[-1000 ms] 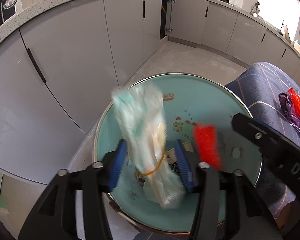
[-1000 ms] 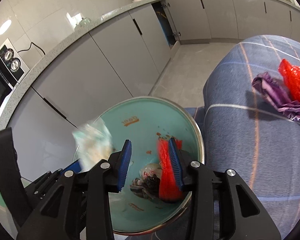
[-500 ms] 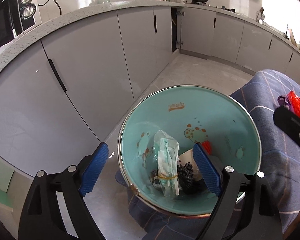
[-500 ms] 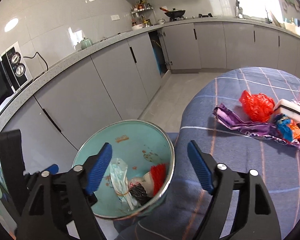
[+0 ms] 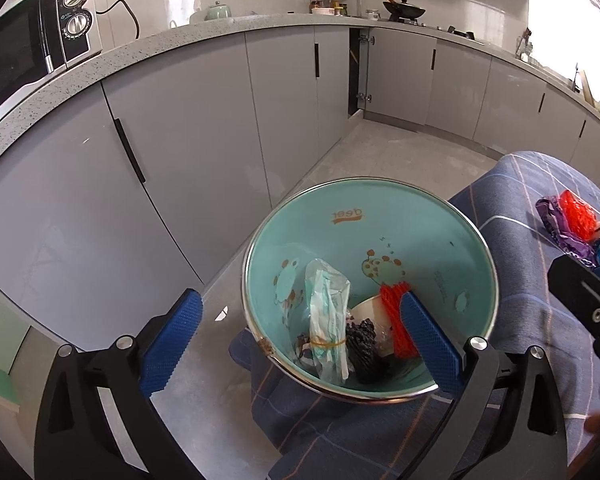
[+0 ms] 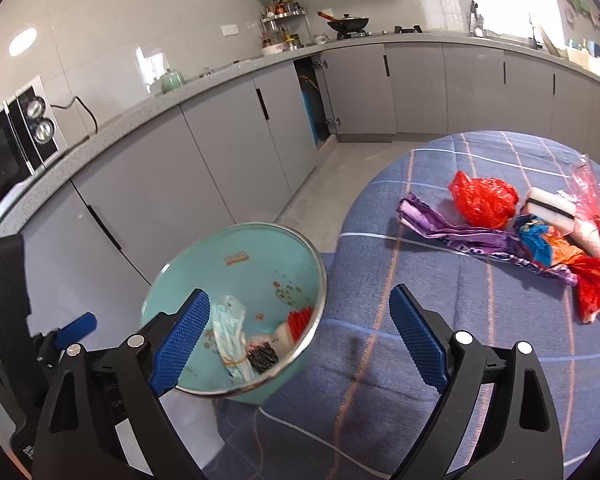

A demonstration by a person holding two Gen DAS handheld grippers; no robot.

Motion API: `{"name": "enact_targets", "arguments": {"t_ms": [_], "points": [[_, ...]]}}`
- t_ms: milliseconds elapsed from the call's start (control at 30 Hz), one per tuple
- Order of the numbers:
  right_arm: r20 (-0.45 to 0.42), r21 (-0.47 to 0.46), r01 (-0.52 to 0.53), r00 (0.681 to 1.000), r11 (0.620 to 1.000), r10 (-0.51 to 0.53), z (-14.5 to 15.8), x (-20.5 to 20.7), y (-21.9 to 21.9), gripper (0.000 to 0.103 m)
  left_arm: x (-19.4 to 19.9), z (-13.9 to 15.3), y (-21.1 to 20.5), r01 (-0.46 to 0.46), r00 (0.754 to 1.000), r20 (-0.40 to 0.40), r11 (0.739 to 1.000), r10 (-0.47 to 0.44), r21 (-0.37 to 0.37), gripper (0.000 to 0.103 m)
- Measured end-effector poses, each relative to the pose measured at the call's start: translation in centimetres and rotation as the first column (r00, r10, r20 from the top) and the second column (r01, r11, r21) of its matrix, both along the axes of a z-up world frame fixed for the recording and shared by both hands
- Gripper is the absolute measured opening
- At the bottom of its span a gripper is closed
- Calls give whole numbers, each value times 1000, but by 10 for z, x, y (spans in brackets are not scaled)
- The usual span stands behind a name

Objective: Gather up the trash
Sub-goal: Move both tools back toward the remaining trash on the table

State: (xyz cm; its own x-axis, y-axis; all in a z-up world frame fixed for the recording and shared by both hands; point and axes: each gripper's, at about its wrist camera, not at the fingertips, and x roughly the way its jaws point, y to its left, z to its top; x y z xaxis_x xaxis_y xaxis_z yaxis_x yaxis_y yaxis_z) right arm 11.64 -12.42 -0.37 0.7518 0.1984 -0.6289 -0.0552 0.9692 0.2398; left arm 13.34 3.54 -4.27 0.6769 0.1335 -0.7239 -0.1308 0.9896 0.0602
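A teal bin [image 5: 380,216] with a metal rim stands by the table's edge. Inside it lie a pale green wrapper bound with a rubber band [image 5: 328,320], a red ridged piece [image 5: 396,320] and a black scrap [image 5: 364,348]. My left gripper [image 5: 299,300] hovers above the bin, its jaws opening wide with nothing between them. My right gripper [image 6: 300,295] hangs over the bin's rim [image 6: 320,280] and the cloth, its jaws opening too, with nothing held. On the table lie a red bag [image 6: 482,198], a purple wrapper [image 6: 460,236], a white sponge block [image 6: 548,206] and a blue-orange wrapper [image 6: 540,240].
A blue plaid cloth [image 6: 420,360] covers the round table. Grey cabinets [image 5: 180,140] run along the wall behind the bin, with a microwave [image 5: 28,40] on the counter at left. Bare grey floor [image 5: 400,152] lies between the bin and the cabinets.
Both grippers opened wide. The pale wrapper left the left jaws and the red piece left the right jaws; both now lie in the bin. Both grippers drew back and up.
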Motion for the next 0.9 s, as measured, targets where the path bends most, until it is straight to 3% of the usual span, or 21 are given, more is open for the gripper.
{"name": "enact_targets", "arguments": {"t_ms": [367,600,900], "points": [[81,-74,103,992,992,-97,7,-21,-25,90,-5,3,-17,50,999,11,999,-49,-19,97],[98,-68,213,974,975,-206,8,-35,-80,89,-6,5,-51,134,991,28,990,-133,-40,97],[92,-61,337,939,939,-331,6,-53,-149,81,-2,13,-109,277,960,61,960,-274,-39,97]]}}
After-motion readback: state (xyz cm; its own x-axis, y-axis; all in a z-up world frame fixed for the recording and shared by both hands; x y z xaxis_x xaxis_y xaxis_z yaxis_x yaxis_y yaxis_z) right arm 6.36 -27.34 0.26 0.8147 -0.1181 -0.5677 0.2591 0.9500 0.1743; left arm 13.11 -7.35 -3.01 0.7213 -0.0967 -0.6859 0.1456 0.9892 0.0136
